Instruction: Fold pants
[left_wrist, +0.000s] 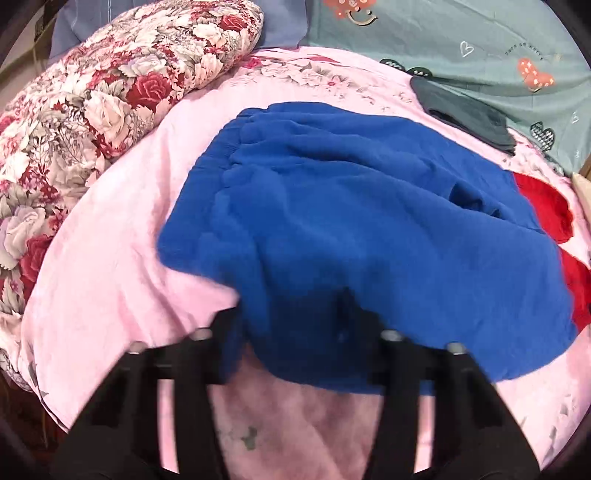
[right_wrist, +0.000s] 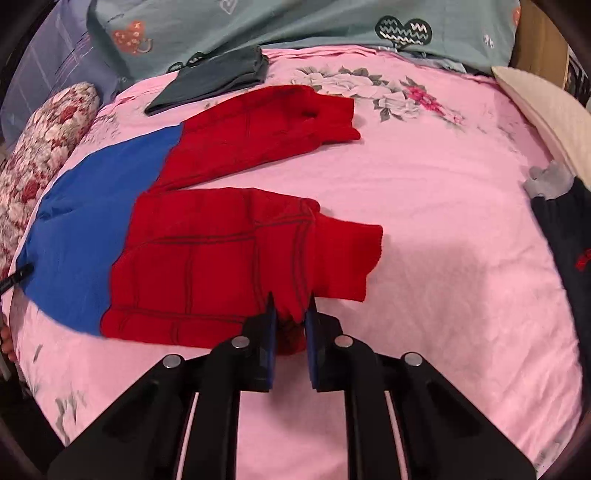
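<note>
Two grips matter here. Your right gripper (right_wrist: 290, 317) is pinched on the red cuff end of the pants (right_wrist: 192, 254), low centre of the right view. Your left gripper (left_wrist: 295, 332) is buried under the blue waist half, lower centre of its view; whether its jaws are clenched on cloth cannot be told. The pants lie spread across the pink bedsheet (right_wrist: 443, 206). Lift both ends level and carry the near edge evenly, clear of the grey folded garment (right_wrist: 210, 81) at upper left.
</note>
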